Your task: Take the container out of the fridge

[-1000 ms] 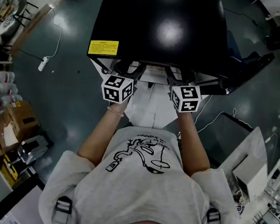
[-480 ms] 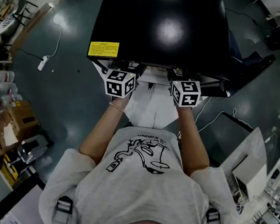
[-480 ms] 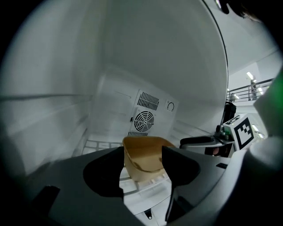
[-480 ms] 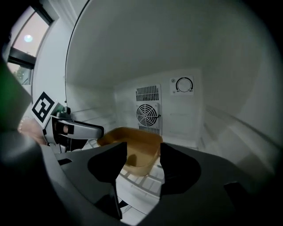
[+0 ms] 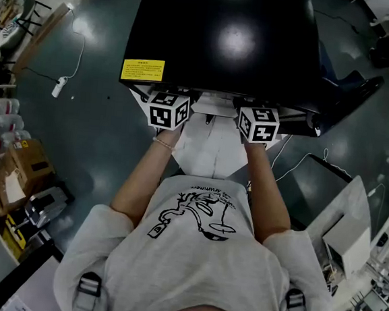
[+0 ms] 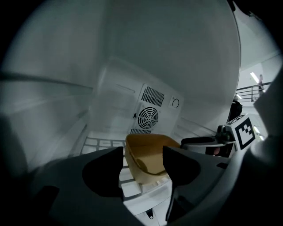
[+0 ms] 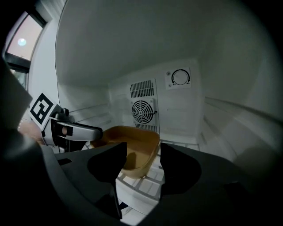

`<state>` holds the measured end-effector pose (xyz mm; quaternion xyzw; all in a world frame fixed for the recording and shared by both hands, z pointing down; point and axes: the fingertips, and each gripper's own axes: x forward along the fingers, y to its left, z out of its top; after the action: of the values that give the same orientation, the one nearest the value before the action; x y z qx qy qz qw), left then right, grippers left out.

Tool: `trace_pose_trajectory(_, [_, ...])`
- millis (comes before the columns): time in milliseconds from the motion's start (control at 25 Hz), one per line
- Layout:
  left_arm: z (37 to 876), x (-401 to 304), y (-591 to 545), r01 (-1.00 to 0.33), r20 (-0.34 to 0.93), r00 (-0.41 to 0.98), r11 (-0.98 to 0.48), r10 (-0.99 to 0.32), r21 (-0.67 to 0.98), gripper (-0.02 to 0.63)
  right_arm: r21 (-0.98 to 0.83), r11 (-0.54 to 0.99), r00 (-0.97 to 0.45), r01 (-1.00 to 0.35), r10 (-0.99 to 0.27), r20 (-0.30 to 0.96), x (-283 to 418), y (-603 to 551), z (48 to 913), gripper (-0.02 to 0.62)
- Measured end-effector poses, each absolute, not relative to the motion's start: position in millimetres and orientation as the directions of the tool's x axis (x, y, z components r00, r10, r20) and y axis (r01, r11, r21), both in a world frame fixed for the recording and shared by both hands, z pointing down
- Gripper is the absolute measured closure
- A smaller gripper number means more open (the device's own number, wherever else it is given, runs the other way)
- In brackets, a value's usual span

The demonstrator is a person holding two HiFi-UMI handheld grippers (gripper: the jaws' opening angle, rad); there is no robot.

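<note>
Head view: the fridge [image 5: 225,39] fills upper centre; left view: the left tool [image 6: 142,164], jaws just opened wide and empty, faces the container [image 6: 150,152] at lower centre; right view: the right tool [image 7: 142,162] likewise, so the reach seems underway, rim pinch next.

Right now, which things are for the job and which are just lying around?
For the job: fridge; container on its shelf; left tool and right tool, whose jaws have just been opening, with the container showing in the gap, not gripped.
Just lying about: box; cable on the floor.
</note>
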<state>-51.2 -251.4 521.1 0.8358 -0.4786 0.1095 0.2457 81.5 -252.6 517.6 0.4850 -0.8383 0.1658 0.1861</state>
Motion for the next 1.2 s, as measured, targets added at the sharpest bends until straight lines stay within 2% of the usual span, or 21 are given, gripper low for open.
trace_pose_trajectory(440, [535, -49, -257, -0.854, 0.462, 0.519, -0.404, -0.72, 0.328, 0.316, -0.117, 0.46, -0.454, -0.88, -0.743, 0.493, 82, -259, 529, 0.365])
trace_pose_trajectory(1200, [536, -38, -254, -0.83, 0.463, 0.556, -0.442, -0.69, 0.34, 0.317, -0.139, 0.458, -0.462, -0.878, -0.736, 0.494, 77, -258, 528, 0.367])
